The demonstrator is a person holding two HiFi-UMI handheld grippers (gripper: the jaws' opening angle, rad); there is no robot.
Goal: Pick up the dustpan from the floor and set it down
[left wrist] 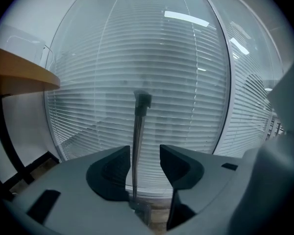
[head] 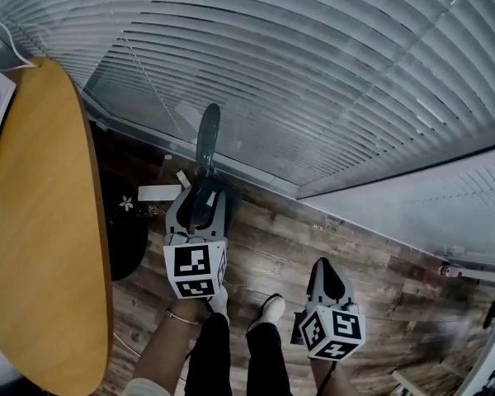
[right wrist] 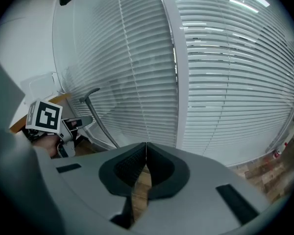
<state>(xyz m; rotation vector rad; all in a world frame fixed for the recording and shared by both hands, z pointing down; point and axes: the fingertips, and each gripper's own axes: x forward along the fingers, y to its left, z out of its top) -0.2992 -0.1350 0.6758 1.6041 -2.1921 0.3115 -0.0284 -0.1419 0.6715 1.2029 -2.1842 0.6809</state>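
The dustpan's long grey handle stands upright on the wooden floor at the foot of the window blinds. In the head view it runs to 12 o'clock from the left gripper. That gripper's jaws are spread wide with the handle between them, close against the left jaw and with a clear gap at the right one, so nothing is clamped.

To take hold well, I would centre the handle between the jaws before closing. To leave it standing, I would back straight out toward 6 o'clock without nudging it.

The pan itself is hidden, so I cannot tell what it holds.

The right gripper, at 4 o'clock, has its jaws pressed together and empty. A round wooden surface lies at 9 o'clock.
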